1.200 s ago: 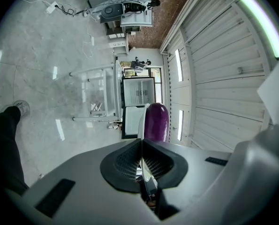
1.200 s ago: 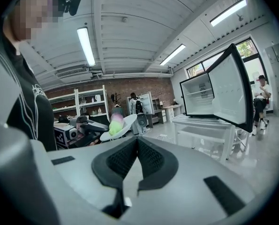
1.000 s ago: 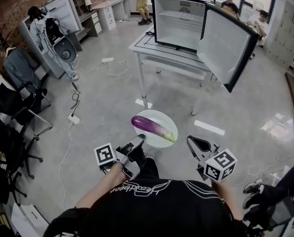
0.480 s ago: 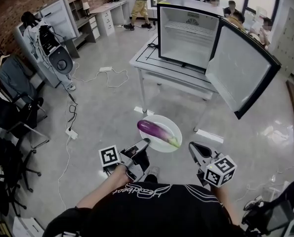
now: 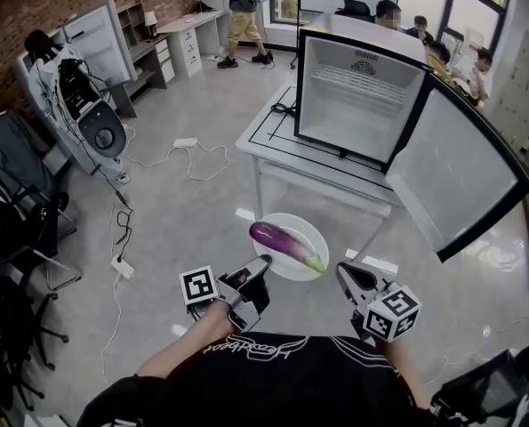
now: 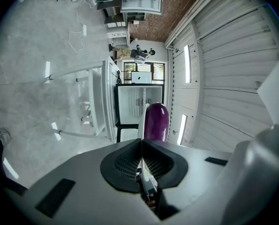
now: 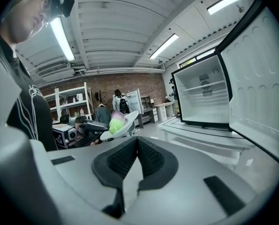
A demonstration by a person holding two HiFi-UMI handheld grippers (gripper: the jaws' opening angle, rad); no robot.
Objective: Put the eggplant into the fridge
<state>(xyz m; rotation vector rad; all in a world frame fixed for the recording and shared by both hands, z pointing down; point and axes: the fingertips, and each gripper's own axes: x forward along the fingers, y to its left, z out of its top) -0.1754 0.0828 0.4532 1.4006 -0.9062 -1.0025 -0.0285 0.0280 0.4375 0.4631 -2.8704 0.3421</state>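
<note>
The left gripper point(image 5: 260, 262) is holding a white plate point(image 5: 301, 228) level by its rim, jaws clamped, so the eggplant point(image 5: 282, 241) is lying steady on it short of the open fridge point(image 5: 357, 100), while the right gripper point(image 5: 343, 270) is hovering empty, jaws closed.

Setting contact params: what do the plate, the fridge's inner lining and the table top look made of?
Plate: glossy white with a thin rim, so ceramic or melamine; the look doesn't settle which.
Fridge lining: smooth, matte white with rounded corners, probably moulded plastic.
Table top: flat white with a thin black border line, likely laminate or a painted board.
</note>
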